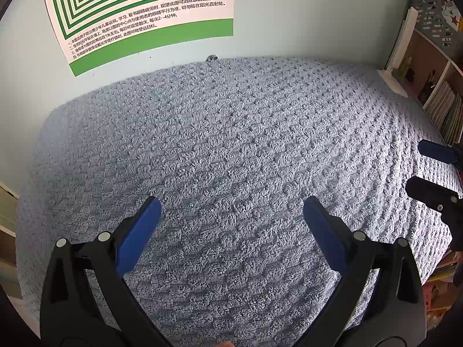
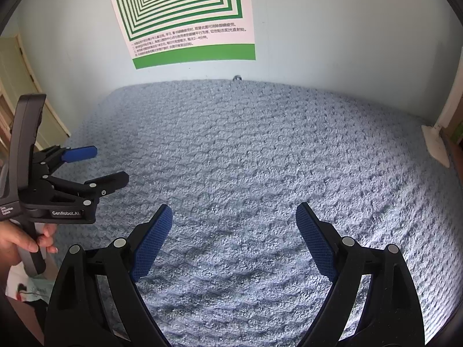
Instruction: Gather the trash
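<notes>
My left gripper hangs open over a blue-grey fluffy blanket, nothing between its blue pads. My right gripper is open too, above the same blanket with its jaws wide and empty. In the right wrist view the left gripper shows at the left edge, held by a hand. The right gripper's fingertips poke in at the right edge of the left wrist view. A small grey crumpled scrap lies at the blanket's far edge against the wall, also seen as a scrap in the right wrist view.
A green-and-white striped poster hangs on the pale wall behind the bed. A shelf with books stands at the right. A white ledge juts out at the blanket's right edge. A pale yellow door is at the left.
</notes>
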`<state>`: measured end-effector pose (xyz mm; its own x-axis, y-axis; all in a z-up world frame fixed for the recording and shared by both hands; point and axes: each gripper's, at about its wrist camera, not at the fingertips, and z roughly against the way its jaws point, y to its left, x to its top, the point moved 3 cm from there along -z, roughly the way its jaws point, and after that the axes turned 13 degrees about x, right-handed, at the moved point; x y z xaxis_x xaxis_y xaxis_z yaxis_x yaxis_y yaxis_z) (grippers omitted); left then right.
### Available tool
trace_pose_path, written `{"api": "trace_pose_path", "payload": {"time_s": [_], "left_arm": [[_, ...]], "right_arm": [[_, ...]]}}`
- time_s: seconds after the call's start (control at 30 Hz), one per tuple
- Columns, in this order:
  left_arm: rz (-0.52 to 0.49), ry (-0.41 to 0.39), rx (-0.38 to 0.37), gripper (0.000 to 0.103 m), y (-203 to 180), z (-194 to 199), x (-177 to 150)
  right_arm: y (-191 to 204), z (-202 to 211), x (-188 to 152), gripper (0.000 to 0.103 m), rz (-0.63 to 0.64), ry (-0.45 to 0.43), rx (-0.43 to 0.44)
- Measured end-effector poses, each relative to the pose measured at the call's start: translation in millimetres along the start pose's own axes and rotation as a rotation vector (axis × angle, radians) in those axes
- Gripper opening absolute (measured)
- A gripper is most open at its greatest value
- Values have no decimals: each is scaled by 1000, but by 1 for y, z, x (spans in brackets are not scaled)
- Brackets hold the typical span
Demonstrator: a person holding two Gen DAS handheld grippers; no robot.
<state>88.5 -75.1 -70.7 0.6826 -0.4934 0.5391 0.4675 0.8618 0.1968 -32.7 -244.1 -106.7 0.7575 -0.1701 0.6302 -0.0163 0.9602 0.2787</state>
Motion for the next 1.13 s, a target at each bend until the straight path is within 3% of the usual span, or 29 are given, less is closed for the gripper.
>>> {"api": "trace_pose_path", "payload": {"time_s": [0.9,1.03,1.13], "left_arm": [[-17,2,-6,96,-3,-2,0],[-14,29,36,96,-2,-8,2],[-8,36,13,96,-1,-10,2]], "right_arm": [[-4,3,-2,87,-22,-2,-12],[-5,3,-2,87,-23,-2,-14],[-7,4,-2,87,-27,-3,-17]]}}
